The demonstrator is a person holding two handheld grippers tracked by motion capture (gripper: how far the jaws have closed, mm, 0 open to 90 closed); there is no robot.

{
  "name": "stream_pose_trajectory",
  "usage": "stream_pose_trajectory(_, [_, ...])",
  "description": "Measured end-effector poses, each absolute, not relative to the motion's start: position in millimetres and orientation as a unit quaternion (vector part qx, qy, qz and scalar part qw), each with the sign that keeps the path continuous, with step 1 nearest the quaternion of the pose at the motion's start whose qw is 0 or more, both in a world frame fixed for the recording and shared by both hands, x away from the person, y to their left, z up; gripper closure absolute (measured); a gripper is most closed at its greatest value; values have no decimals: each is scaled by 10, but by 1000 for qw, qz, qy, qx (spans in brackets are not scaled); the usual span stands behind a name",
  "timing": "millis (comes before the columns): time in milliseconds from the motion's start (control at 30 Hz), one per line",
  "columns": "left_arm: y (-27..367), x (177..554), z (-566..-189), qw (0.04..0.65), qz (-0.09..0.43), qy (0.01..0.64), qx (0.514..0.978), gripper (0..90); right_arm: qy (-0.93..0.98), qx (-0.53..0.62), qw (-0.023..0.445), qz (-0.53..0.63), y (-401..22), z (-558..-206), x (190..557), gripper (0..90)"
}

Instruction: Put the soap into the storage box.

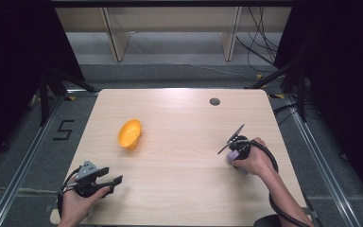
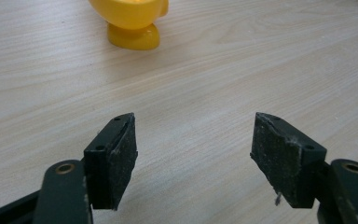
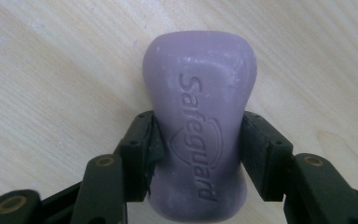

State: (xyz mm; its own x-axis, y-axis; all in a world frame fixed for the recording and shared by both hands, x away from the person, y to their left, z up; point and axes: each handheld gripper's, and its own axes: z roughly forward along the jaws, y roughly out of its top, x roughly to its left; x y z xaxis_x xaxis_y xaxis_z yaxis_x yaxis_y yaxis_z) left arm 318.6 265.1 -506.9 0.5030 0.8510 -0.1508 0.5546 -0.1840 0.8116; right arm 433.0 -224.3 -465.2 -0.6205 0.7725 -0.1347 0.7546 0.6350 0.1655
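A purple bar of soap [image 3: 200,130] stamped "Safeguard" sits between the jaws of my right gripper [image 3: 198,156], which is shut on its narrow waist. In the high view the right gripper [image 1: 233,152] points down at the table's right side, with the soap [image 1: 233,155] just showing under the hand. My left gripper [image 1: 115,182] stands open near the table's front left corner, nothing between its pads [image 2: 116,158]. An orange soap dish [image 1: 130,134] lies tilted on the table's left half, ahead of the left gripper, and its base [image 2: 133,28] shows in the left gripper view.
The light wooden table [image 1: 179,189] has a round grey cable hole [image 1: 214,101] near its far edge. Black cables trail from both grippers over the front edge. Dark frames and stands flank the table on both sides.
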Motion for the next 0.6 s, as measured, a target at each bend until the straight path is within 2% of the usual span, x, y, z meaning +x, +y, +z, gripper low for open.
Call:
stream_pose_trajectory(133, [2641,3182,-5068,430,172,470,752,304,908,378,170,55,-2195,-4666,4154,498])
stream_pose_trajectory(167, [2641,3182,-5068,430,172,470,752,304,908,378,170,55,-2195,-4666,4154,498])
stream_pose_trajectory(200, [2640,3185,-5073,434,169,469,750,304,910,346,223,55,-2150,-4667,4061,498])
stream_pose_trajectory(267, [2637,3184,-5074,436,167,472,748,305,911,316,259,55,-2123,-4649,4000,498])
stream_pose_trajectory(300, [2637,3184,-5074,436,167,472,748,305,911,316,259,55,-2123,-4649,4000,498])
stream_pose_trajectory(333, [2637,3183,-5074,437,167,472,747,305,910,273,307,60,-2091,-4621,3925,498])
stream_pose_trajectory(400, [2636,3183,-5073,438,168,471,747,305,906,247,337,67,-2059,-4602,3863,498])
stream_pose_trajectory(433, [2636,3183,-5073,438,168,471,747,305,906,247,337,67,-2059,-4602,3863,498])
stream_pose_trajectory(467, [2636,3183,-5074,439,168,470,747,305,898,204,382,75,-2019,-4568,3774,498])
stream_pose_trajectory(500, [2639,3182,-5071,437,167,470,749,305,892,180,408,74,-2011,-4553,3742,498])
stream_pose_trajectory(600, [2639,3183,-5072,438,167,471,748,305,878,133,454,73,-1953,-4513,3626,498])
